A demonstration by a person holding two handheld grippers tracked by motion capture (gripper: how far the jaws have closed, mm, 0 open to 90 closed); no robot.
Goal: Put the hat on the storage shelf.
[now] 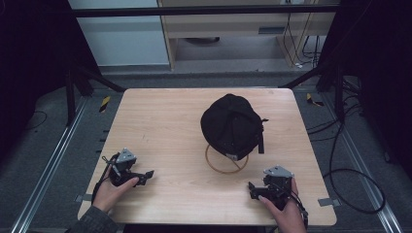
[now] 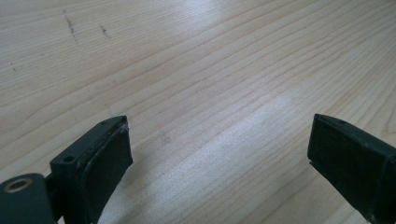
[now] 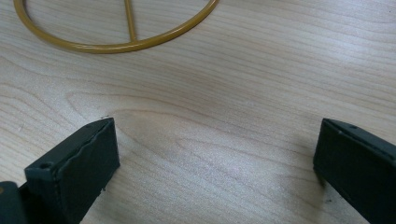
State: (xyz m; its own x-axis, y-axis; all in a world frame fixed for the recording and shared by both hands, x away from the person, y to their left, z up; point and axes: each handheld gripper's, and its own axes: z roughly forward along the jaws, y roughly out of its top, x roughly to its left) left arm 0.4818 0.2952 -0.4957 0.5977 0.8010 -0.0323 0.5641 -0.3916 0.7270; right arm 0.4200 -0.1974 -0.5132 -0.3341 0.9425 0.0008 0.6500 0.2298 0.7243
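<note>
Black cap (image 1: 232, 126) sits on a gold wire stand (image 1: 226, 162) a bit right of centre on the wooden surface (image 1: 160, 121), crown up and tilted toward the back, a strap hanging down its right side. Stand's round base ring rests flat on the wood, showing below the cap's front edge; a thin crossbar runs across the ring. Left gripper (image 1: 145, 174) is at the near-left part of the surface, held in the person's left hand (image 1: 111, 193), jaws pointing right & toward the middle, well apart from the cap. Grey three-cornered plate on top of it. In the left gripper view its jaws stand wide apart w/ nothing between them, just bare wood grain below; left gripper (image 2: 218, 149) holds nothing. Right gripper (image 1: 252, 188) is at the near-right, in the person's right hand (image 1: 284, 211), jaws pointing left, near the stand's ring but not touching it. In the right gripper view the jaws are also spread wide, empty, right gripper (image 3: 215, 151) over bare wood, w/ the gold ring (image 3: 116, 45) and its crossbar at the top of the view, apart from both jaws. Cables trail from each gripper toward the near edge.
</note>
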